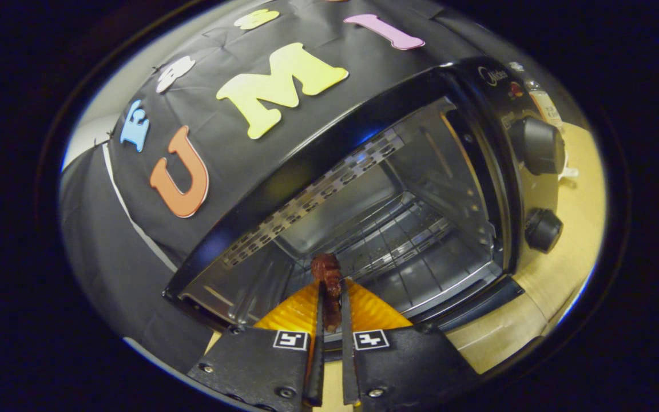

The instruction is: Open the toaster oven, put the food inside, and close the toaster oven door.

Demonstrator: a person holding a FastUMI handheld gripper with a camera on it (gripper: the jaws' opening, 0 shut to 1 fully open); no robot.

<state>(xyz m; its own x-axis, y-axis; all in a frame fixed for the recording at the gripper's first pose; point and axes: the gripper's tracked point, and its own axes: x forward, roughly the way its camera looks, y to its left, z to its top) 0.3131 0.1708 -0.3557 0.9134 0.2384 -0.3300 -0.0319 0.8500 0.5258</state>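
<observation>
Black cloth wall [135, 240] behind a pale wooden tabletop [558, 274].

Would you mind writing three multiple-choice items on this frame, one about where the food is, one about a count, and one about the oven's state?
1. Where is the dark reddish food?
A. on the oven rack
B. between the gripper fingers, over the orange ridged dish
C. on the wooden table

2. How many round knobs show on the toaster oven control panel?
A. one
B. two
C. four

3. What state is the oven in?
A. door shut
C. lying on its side
B. door open, wire rack bare

Answers: 1 B, both fingers press the food at the oven mouth. 2 B, an upper knob and a lower knob show. 3 B, the cavity is exposed and nothing lies on the rack.
</observation>
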